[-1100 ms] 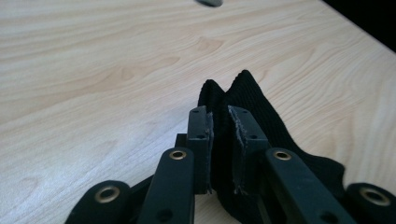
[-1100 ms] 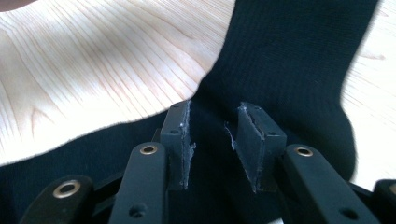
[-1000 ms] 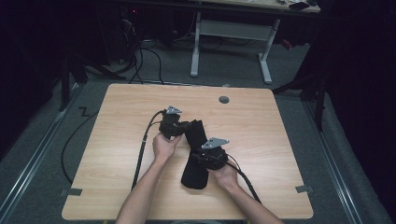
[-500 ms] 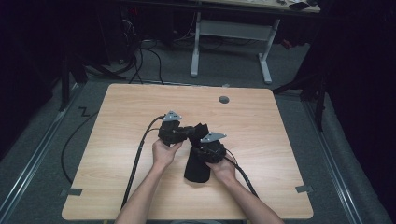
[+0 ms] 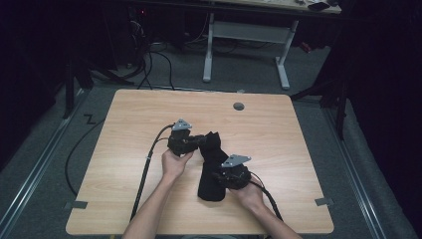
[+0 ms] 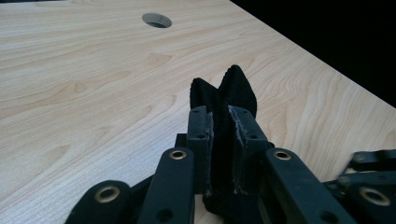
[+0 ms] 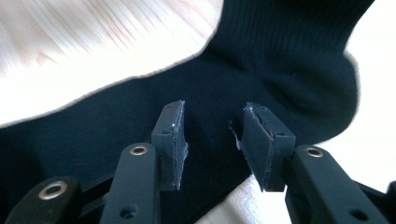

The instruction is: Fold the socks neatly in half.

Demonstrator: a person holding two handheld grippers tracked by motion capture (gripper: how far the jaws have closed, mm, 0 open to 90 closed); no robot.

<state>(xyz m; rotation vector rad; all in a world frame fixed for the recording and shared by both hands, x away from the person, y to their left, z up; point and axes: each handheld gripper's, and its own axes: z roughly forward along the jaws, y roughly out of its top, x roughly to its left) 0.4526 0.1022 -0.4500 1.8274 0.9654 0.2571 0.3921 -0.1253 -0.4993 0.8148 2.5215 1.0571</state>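
one black ribbed knit sock (image 5: 213, 164) lies lengthwise near the middle of the light wooden table (image 5: 124, 129), its far end pinched between the closed jaws of the left gripper (image 6: 220, 122). the right gripper (image 7: 212, 140) hovers over the sock's near part, its jaws apart, having just been opening, with dark fabric beneath them but unpressed. the sock looks soft and crumpled.

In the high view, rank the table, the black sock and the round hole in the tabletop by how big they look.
1. Table, by far the largest.
2. Black sock, lying between the two tools.
3. Round hole, the smallest, near the table's far edge.
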